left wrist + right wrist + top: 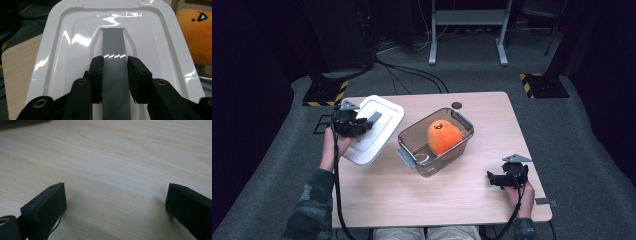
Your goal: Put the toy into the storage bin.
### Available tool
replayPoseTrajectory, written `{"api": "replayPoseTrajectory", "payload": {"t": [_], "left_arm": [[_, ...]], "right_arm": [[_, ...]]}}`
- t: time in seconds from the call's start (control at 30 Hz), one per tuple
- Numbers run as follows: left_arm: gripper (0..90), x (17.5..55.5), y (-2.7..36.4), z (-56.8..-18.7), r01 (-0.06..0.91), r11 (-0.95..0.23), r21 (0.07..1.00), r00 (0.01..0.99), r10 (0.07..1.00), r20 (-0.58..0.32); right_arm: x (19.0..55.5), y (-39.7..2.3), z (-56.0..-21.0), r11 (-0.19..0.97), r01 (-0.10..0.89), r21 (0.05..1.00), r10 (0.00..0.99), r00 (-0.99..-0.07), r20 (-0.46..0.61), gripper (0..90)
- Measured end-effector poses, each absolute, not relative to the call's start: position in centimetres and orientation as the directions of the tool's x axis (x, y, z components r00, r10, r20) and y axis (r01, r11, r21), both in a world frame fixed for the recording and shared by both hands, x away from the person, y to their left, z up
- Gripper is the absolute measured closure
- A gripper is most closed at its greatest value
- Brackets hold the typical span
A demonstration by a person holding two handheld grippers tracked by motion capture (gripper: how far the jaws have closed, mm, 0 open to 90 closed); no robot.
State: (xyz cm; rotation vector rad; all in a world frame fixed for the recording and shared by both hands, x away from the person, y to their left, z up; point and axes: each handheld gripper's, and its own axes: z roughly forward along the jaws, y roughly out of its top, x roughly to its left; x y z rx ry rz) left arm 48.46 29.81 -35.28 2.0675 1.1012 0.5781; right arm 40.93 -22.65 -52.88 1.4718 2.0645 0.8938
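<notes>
A white plastic lid with a grey handle strip hangs tilted over the table's left side. My left gripper is shut on that grey handle, its two black pads pressing the strip from both sides. To the lid's right stands a clear plastic box with grey latches, and an orange plush toy with a small face sits inside it. The plush also appears past the lid's edge in the left gripper view. My right gripper rests low over the table near the front right, jaws wide apart with bare wood between them.
The light wooden table has free room in front and to the right of the box. A small dark round spot lies near the far edge. Cables, a metal frame and striped floor plates lie on the grey carpet beyond.
</notes>
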Motion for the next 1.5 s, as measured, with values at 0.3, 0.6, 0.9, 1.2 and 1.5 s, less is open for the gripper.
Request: {"api": "replayPoseTrajectory", "payload": {"t": [0.3,0.6,0.9,1.2,1.5], "left_arm": [[66.3,49.0,27.9,-34.5,0.501,-0.407,0.764,0.571,0.818,0.061],[66.3,49.5,25.8,-33.8,0.479,-0.444,0.757,0.609,0.789,0.078],[66.3,50.1,23.8,-33.4,0.464,-0.454,0.761,0.64,0.765,0.066],[66.3,50.7,20.4,-33.2,0.433,-0.492,0.756,0.693,0.718,0.07],[66.3,51.2,16.7,-33.7,0.404,-0.542,0.737,0.751,0.657,0.071]], "right_arm": [[40.9,-22.7,-52.9,0.22,0.653,0.725,0.944,-0.33,0.01,3.1],[40.9,-22.7,-52.9,0.221,0.65,0.727,0.944,-0.331,0.009,3.5],[40.9,-22.7,-52.9,0.221,0.65,0.727,0.944,-0.33,0.009,3.7],[40.9,-22.7,-52.9,0.224,0.649,0.727,0.942,-0.334,0.008,4.3],[40.9,-22.7,-52.9,0.221,0.648,0.729,0.943,-0.333,0.01,4.4]]}}
